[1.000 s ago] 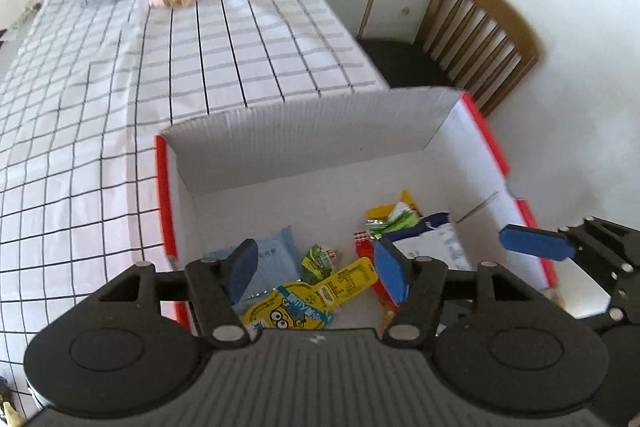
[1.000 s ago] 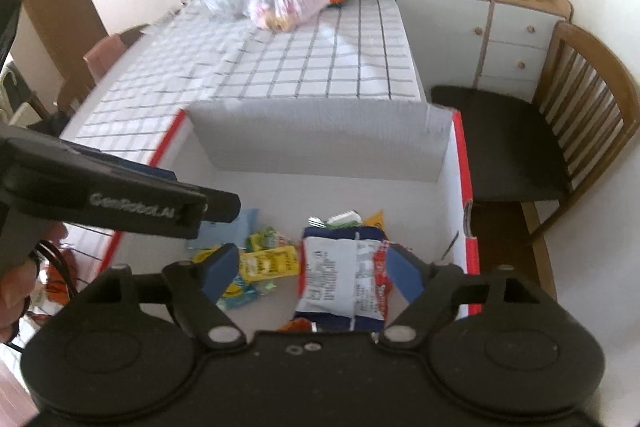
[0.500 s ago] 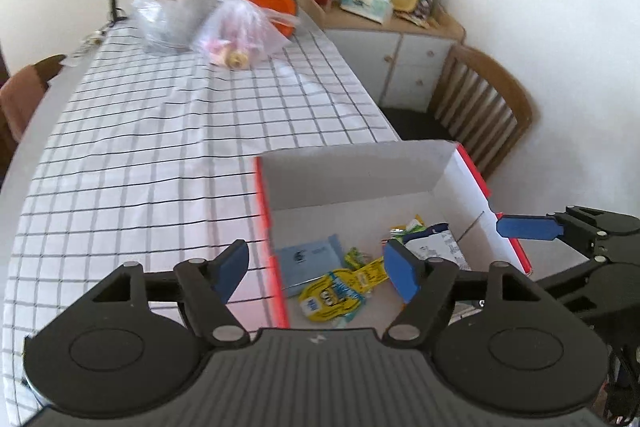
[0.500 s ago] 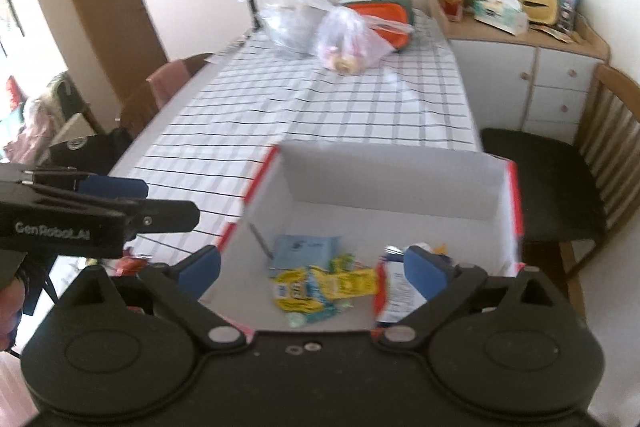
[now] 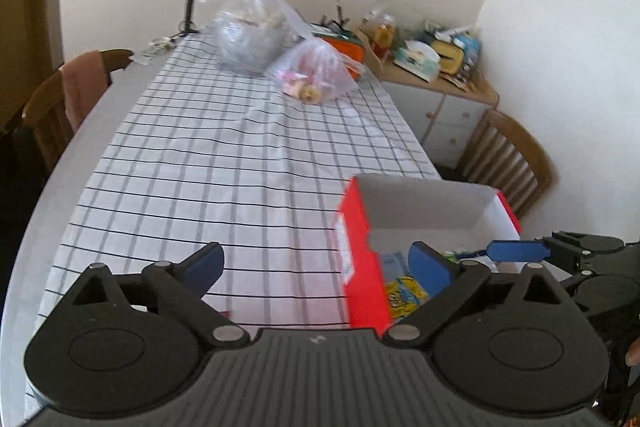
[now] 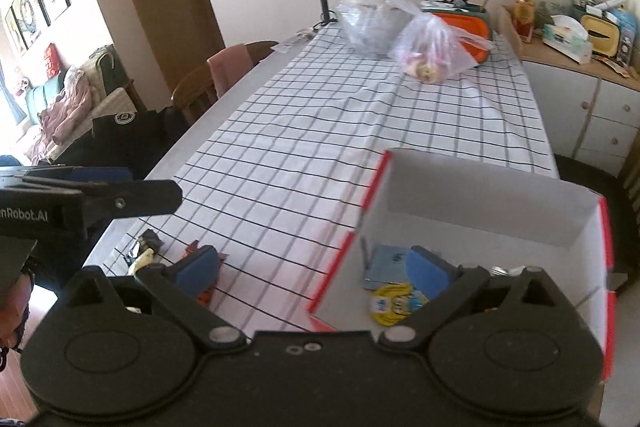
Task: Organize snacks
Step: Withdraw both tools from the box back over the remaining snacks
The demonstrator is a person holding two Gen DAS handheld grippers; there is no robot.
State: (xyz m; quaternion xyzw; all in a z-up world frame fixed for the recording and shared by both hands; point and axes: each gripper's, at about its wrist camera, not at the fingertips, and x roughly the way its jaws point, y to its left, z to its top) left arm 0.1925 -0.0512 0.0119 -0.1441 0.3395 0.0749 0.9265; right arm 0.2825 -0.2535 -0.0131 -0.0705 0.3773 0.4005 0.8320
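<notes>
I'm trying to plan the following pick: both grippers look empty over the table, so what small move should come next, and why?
Probably swing the left gripper, open and empty, down toward the loose wrapped snacks at the checked tablecloth's near edge. They lie outside the red-and-white cardboard box, which already holds several packets; the right gripper is open and empty too.

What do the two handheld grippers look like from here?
Both the left gripper and the right gripper are matte black plastic with ribbed bodies, round pivot housings, silver pins and blue pads. White lettering marks the left one's side.
</notes>
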